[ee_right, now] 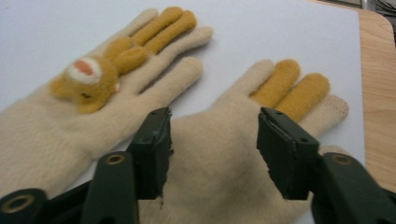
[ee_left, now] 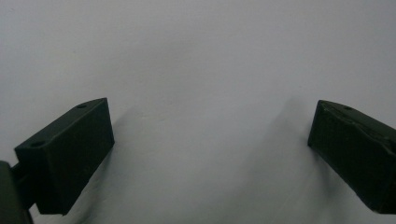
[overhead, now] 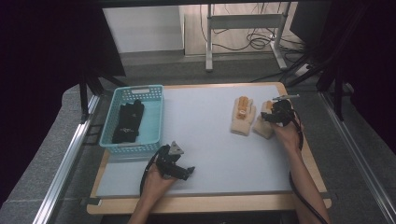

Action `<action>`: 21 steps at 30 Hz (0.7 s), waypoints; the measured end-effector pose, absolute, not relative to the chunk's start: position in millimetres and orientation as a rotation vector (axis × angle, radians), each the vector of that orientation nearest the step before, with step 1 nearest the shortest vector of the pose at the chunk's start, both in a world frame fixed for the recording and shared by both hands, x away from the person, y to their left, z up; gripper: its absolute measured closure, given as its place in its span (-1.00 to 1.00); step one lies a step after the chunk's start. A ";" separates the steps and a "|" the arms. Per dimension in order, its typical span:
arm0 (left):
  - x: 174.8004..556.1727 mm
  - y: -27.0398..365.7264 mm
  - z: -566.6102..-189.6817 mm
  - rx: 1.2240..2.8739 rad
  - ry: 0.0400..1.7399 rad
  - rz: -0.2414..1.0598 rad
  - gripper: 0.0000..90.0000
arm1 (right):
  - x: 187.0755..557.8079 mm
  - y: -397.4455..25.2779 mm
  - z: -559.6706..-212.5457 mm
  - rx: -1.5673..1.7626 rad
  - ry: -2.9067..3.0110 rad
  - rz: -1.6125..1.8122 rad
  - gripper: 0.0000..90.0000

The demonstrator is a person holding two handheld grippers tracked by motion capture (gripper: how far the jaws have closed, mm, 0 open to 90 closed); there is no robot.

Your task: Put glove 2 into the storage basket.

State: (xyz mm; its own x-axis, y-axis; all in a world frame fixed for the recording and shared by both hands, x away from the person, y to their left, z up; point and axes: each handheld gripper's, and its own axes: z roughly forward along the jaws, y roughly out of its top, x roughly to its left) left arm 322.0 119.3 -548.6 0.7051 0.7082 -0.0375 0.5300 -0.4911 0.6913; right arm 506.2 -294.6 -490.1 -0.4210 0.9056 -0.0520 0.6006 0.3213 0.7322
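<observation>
Cream fleece glove point(ee_right: 224, 154) lies directly under the right gripper point(ee_right: 212, 140), fingers pointing away; jaws half open, straddling its palm, nothing clamped yet. Left gripper point(overhead: 183, 171) far off, wide open, empty.

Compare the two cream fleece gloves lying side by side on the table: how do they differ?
The left cream fleece glove carries a small plush animal head, while the right cream fleece glove shows none. The right gripper straddles the right glove with its jaws open; the left glove lies free. Both have mustard-yellow middle fingers.
</observation>
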 end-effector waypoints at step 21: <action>322.0 119.2 -548.7 2.210 0.938 0.331 -0.99 | 510.5 -292.3 -512.7 1.290 2.195 0.884 0.23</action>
State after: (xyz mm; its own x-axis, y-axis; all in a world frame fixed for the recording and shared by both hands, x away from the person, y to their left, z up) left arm 322.0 119.2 -548.7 0.7046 0.7087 -0.0367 0.5290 -0.4901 0.6928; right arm 510.5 -292.3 -512.7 -0.4666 0.8829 -0.0531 0.5996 0.3599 0.7148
